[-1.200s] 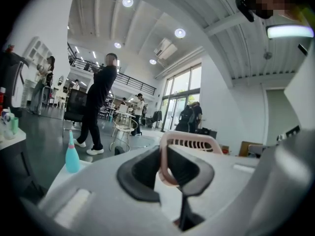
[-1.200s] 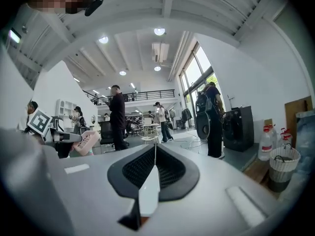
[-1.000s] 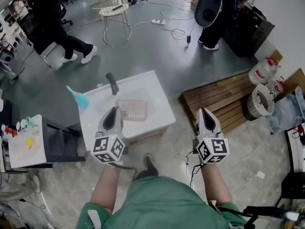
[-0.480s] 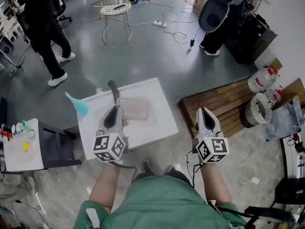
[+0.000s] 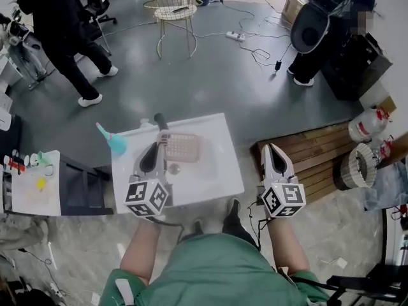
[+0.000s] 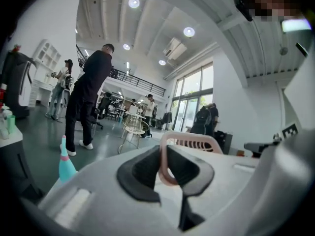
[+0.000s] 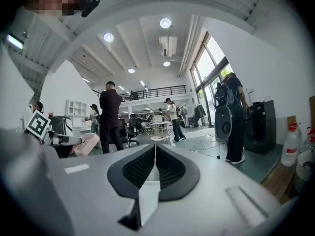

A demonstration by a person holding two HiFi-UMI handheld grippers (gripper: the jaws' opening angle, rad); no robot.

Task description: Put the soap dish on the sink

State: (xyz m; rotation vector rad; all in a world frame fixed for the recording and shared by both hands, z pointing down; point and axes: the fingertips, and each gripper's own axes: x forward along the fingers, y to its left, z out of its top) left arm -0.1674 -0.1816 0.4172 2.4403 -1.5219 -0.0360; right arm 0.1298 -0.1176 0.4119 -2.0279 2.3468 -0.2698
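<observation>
Your left gripper (image 5: 153,149) pinches the pink soap dish (image 5: 182,147) by its rim, over the white sink (image 5: 217,178). Your right gripper (image 5: 273,150) has its fingers pressed together, empty.

1. A large open workshop or test hall, not a home: bare grey floor (image 5: 210,81) crossed by loose cables (image 5: 256,51) and a power strip (image 5: 235,36).
2. A white sink (image 5: 220,171) stands alone mid-floor, next to a wooden pallet (image 5: 315,150).
3. High ceiling with round lights (image 7: 165,22), tall windows (image 7: 211,58), a railed upper gallery (image 7: 162,89), and people (image 5: 64,37) standing about.
</observation>
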